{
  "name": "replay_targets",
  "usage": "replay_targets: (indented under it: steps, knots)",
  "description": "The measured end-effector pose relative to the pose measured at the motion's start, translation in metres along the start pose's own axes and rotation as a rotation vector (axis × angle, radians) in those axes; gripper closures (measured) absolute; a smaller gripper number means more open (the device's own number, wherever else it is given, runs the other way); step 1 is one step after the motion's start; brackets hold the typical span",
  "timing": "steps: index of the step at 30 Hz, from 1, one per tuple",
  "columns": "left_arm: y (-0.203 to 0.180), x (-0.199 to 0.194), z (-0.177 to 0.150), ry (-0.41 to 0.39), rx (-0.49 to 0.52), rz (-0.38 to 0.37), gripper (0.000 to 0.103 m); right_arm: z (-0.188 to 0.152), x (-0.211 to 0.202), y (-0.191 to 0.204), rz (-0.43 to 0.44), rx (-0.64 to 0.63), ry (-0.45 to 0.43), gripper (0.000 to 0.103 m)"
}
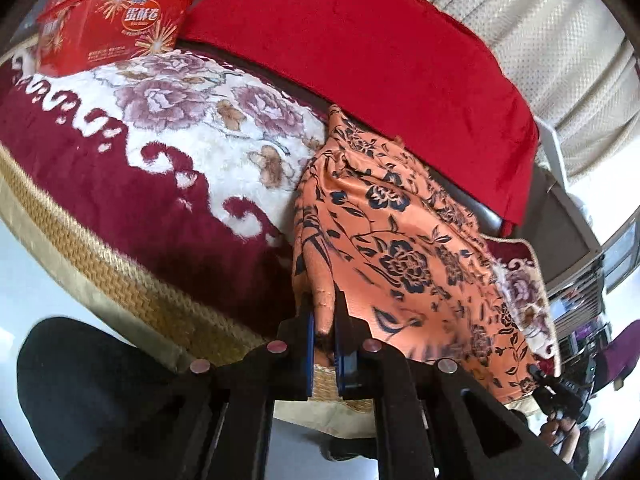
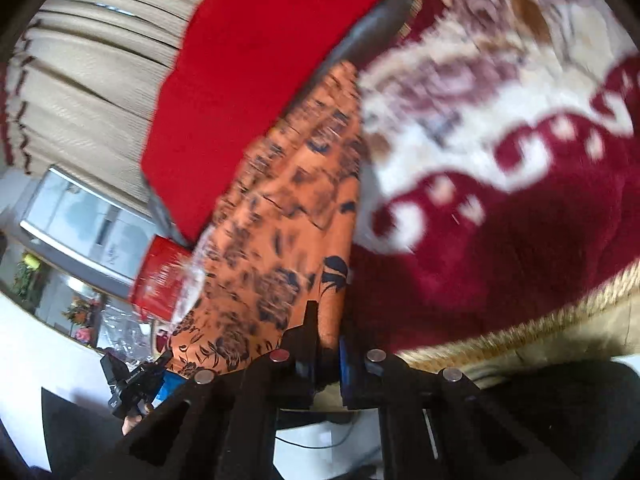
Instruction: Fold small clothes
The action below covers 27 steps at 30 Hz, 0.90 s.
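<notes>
An orange garment (image 1: 404,248) with dark blue flowers lies stretched across the floral blanket (image 1: 132,168). My left gripper (image 1: 325,316) is shut on its near left corner, with cloth bunched between the blue pads. In the right wrist view, which is motion-blurred, my right gripper (image 2: 326,332) is shut on the other near edge of the same garment (image 2: 288,216). The right gripper (image 1: 560,396) also shows at the garment's far corner in the left wrist view, and the left gripper (image 2: 132,384) shows in the right wrist view.
A red cushion (image 1: 360,48) lies behind the garment. A red snack box (image 1: 116,16) stands at the blanket's far left. The blanket has a gold woven border (image 1: 120,276) at its near edge. Beige curtains (image 1: 540,28) hang behind. A dark shape (image 1: 80,392) sits low left.
</notes>
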<state>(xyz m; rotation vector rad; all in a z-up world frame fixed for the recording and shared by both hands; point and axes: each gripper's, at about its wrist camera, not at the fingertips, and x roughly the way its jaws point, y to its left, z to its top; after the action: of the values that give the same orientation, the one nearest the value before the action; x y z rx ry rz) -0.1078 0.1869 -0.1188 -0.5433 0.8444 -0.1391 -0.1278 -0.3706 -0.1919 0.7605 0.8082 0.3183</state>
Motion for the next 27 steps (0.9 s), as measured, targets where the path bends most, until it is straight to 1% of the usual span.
replay_targets:
  steps: [2, 3, 4, 5, 6, 9, 11, 13, 14, 17, 20, 22, 23, 25, 26, 27]
  knots:
    - [0.011, 0.02, -0.003, 0.059, -0.041, 0.012, 0.095, 0.001, 0.01, -0.012, 0.027, 0.042, 0.008, 0.095]
    - [0.015, 0.029, -0.005, 0.084, -0.058, 0.019, 0.095, -0.001, 0.023, -0.024, 0.032, 0.081, 0.041, 0.094]
    - [0.016, 0.033, -0.009, 0.092, -0.062, 0.027, 0.095, -0.004, 0.029, -0.03, 0.025, 0.103, 0.064, 0.094]
    - [0.016, 0.033, -0.011, 0.085, -0.059, 0.027, 0.095, -0.008, 0.037, -0.036, 0.011, 0.125, 0.082, 0.093]
    - [0.016, 0.032, -0.011, 0.077, -0.057, 0.02, 0.095, -0.01, 0.041, -0.04, 0.016, 0.143, 0.089, 0.092]
    - [0.015, 0.032, -0.009, 0.076, -0.054, 0.014, 0.095, -0.011, 0.039, -0.045, 0.04, 0.176, 0.065, 0.091]
    - [0.014, 0.032, -0.005, 0.069, -0.05, 0.015, 0.095, -0.009, 0.041, -0.049, 0.057, 0.195, 0.075, 0.091]
    - [0.011, 0.028, -0.002, 0.058, -0.052, 0.01, 0.095, -0.008, 0.042, -0.048, 0.061, 0.198, 0.083, 0.091]
    - [0.01, 0.026, -0.001, 0.053, -0.049, 0.01, 0.095, -0.008, 0.041, -0.046, 0.067, 0.202, 0.08, 0.094]
    - [0.005, 0.022, 0.001, 0.044, -0.024, 0.019, 0.095, -0.007, 0.031, -0.037, 0.065, 0.178, 0.053, 0.095]
    - [0.002, 0.022, 0.004, 0.046, -0.02, 0.025, 0.095, -0.007, 0.027, -0.035, 0.051, 0.174, 0.051, 0.095]
    - [-0.004, 0.014, 0.011, 0.023, -0.012, 0.019, 0.095, -0.006, 0.026, -0.036, 0.051, 0.198, 0.049, 0.095]
    - [-0.009, 0.008, 0.016, -0.005, -0.002, 0.011, 0.095, -0.004, 0.022, -0.033, 0.062, 0.201, 0.035, 0.095]
    - [-0.016, 0.001, 0.023, -0.054, 0.031, 0.01, 0.095, 0.005, 0.009, -0.016, 0.092, 0.163, -0.006, 0.096]
    - [-0.018, 0.003, 0.027, -0.062, 0.05, 0.027, 0.095, 0.009, 0.005, -0.009, 0.095, 0.143, -0.017, 0.096]
    - [-0.017, 0.01, 0.029, -0.045, 0.052, 0.038, 0.095, 0.013, 0.004, -0.005, 0.096, 0.125, -0.018, 0.096]
